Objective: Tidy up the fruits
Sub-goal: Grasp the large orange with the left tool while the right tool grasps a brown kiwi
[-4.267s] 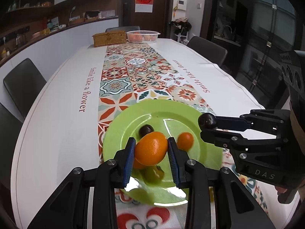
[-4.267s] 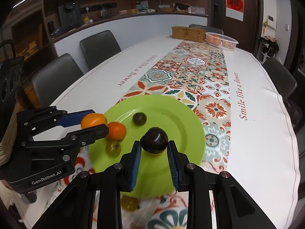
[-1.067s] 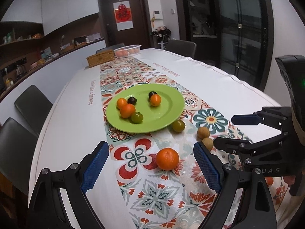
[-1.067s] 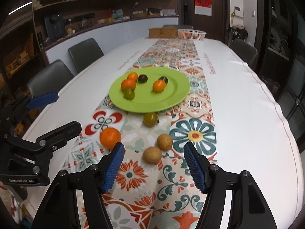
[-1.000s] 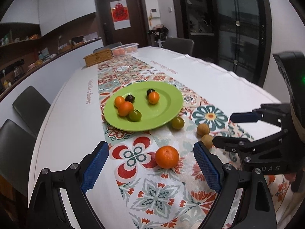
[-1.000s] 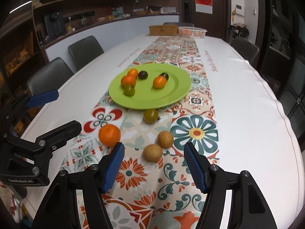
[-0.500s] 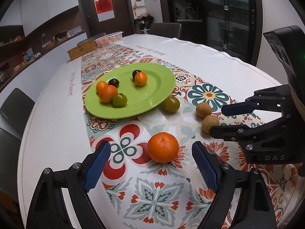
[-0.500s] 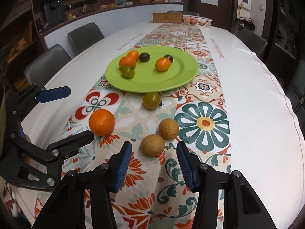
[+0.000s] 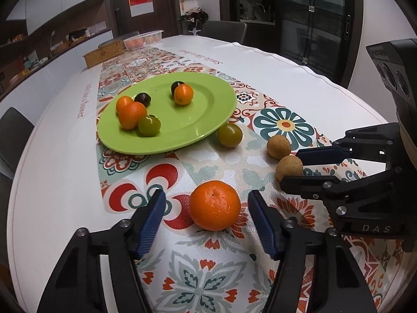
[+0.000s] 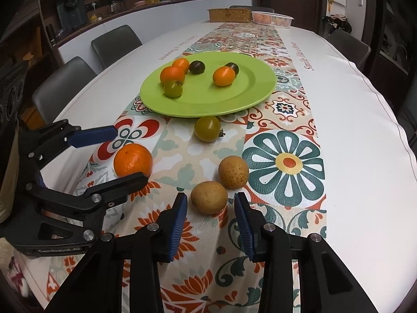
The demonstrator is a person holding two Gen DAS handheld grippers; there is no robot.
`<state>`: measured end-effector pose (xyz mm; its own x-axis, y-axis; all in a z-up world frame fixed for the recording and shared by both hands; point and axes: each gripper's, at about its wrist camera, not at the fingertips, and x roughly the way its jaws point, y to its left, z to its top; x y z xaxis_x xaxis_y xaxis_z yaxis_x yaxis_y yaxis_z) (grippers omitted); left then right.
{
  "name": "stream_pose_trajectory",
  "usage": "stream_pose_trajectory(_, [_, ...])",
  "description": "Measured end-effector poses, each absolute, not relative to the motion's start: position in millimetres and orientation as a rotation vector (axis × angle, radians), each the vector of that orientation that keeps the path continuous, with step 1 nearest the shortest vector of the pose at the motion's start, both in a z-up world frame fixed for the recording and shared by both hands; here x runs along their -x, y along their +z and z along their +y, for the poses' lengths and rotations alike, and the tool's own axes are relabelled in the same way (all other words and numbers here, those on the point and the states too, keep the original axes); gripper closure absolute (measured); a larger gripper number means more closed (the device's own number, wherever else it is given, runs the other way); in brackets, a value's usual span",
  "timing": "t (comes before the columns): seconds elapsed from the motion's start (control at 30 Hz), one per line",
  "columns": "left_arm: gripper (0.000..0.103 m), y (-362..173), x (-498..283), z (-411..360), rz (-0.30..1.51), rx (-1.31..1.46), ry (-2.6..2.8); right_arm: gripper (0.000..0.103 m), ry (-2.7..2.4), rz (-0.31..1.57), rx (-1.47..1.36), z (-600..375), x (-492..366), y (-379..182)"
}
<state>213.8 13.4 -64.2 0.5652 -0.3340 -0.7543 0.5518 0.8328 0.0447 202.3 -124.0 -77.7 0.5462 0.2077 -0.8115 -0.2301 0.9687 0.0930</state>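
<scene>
A large orange lies on the patterned runner between the blue pads of my left gripper. Its jaws are closing, with a gap still on both sides of the orange. A brown round fruit sits between the pads of my right gripper, whose jaws are also closing and stand just clear of it. The left wrist view shows that fruit inside the right gripper's fingers. The green plate beyond holds several small oranges, dark plums and a green tomato.
A loose green tomato and a second brown fruit lie on the runner in front of the plate. A wicker box and a white basket stand at the far end. Chairs line the table.
Both grippers have sunk toward the runner and their jaws have narrowed around the orange and the brown fruit. The fruits held earlier over the plate now lie on it.
</scene>
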Motion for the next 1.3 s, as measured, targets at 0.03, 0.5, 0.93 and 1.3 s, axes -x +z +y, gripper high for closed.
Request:
stream_pose_trajectory(0.03, [0.044,-64.9,-214.6,12.6,0.822,-0.289,-0.531,0.064,0.261,0.960,0.023,-123.9,-202.8,-78.2])
stream_pose_trajectory(0.5, [0.063,-65.5,-212.8,10.8,0.846,-0.256,-0.515,0.072,0.276,0.965,0.013,-123.1,-202.6,-82.1])
stream_pose_trajectory(0.93, [0.063,-48.1,-197.8,12.3,0.817,-0.229,-0.453,0.072,0.298,0.929,-0.006,-129.3,-192.4,-68.7])
stream_pose_trajectory(1.3, [0.063,-25.8,-190.2,12.2,0.789,-0.169,-0.394,0.072,0.324,0.861,-0.026,-136.4,-185.8,-41.3])
